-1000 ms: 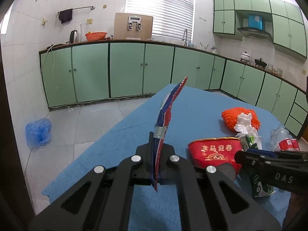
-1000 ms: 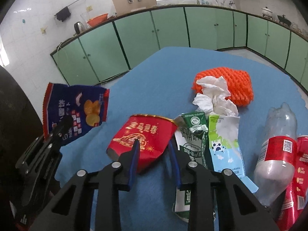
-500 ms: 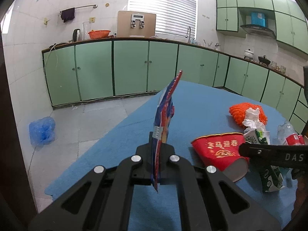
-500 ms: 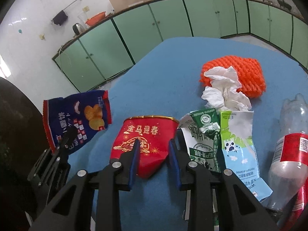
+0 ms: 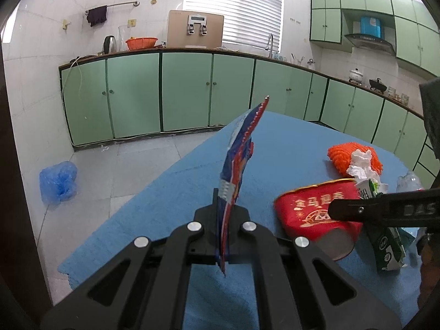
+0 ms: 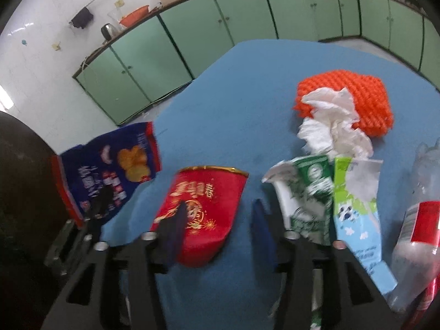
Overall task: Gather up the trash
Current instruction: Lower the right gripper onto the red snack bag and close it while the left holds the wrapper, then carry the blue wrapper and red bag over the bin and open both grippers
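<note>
Left gripper point(image 5: 224, 236) is pinching the chip bag point(image 5: 239, 159); right gripper point(image 6: 217, 220) is gaping around the red cup point(image 6: 203, 209), needing to close.

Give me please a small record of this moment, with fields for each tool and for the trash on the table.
left tool: shut on the chip bag, held above the table edge
right tool: open, straddling the red paper cup
red paper cup: lying on its side on the blue table
other trash: milk cartons, white tissue, orange net, plastic bottle
</note>
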### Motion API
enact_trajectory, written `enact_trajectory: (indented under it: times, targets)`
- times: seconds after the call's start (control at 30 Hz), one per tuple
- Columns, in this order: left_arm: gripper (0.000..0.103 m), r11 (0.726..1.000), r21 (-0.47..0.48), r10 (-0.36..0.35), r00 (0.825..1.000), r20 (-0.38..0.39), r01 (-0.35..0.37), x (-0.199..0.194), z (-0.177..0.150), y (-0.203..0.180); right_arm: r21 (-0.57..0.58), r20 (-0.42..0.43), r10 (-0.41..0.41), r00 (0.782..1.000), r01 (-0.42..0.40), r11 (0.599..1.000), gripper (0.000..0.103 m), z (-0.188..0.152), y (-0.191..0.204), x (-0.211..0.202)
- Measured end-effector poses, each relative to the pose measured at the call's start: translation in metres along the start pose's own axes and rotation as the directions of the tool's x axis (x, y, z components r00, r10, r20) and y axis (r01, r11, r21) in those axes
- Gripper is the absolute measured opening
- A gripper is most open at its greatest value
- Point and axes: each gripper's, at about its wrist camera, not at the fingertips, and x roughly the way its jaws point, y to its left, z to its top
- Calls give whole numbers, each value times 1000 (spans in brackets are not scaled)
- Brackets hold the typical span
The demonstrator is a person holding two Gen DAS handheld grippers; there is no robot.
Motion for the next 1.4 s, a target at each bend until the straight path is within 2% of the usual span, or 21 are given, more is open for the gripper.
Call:
enact_trajectory:
  times: [0.07, 0.17, 0.23, 0.3, 0.4, 0.5, 0.77, 0.9, 1.1, 1.23, 1.4]
  targets:
    - [1, 1000, -2, -1, 1000, -5, 1, 1, -1, -1, -5, -19, -10, 1000, 9, 1000, 55, -1, 4, 1]
    - [1, 1000, -2, -3, 1000, -11, 3, 4, -1, 1, 23, -26, 23, 999, -23, 999, 55, 1, 1, 4]
    - [1, 1000, -3, -3, 1000, -17, 3, 5, -2, 1, 26, -23, 35, 999, -34, 999, 51, 2, 2, 6]
    - [1, 1000, -8, -4, 1000, -22, 4, 6, -2, 3, 20, -24, 51, 998, -50, 999, 27, 0, 1, 6]
    - [1, 1000, -8, -3, 1000, -21, 2, 6, -1, 3, 26, -14, 87, 996, -87, 996, 14, -2, -3, 3]
    - [1, 1000, -7, -7, 1000, -20, 7, 5, 1, 4, -3, 20, 96, 995, -96, 995, 9, 1, 1, -8]
    - [1, 999, 12, -45, 999, 20, 45, -12, 12, -12, -61, 140, 108, 984, -100, 993, 8, 1, 4, -54]
    - [0, 995, 35, -90, 995, 45, 88, -24, 21, -32, -62, 204, 71, 976, -59, 996, 8, -1, -6, -85]
    - [0, 977, 96, -196, 978, 69, 189, -42, 29, -82, -39, 282, -59, 958, 72, 997, 8, -12, -37, -134]
    - [0, 950, 145, -288, 955, 68, 276, -56, 30, -127, 11, 312, -138, 940, 141, 990, 8, -22, -61, -165]
    - [0, 902, 194, -403, 913, 62, 385, -73, 28, -184, 77, 341, -259, 904, 248, 966, 8, -44, -99, -209]
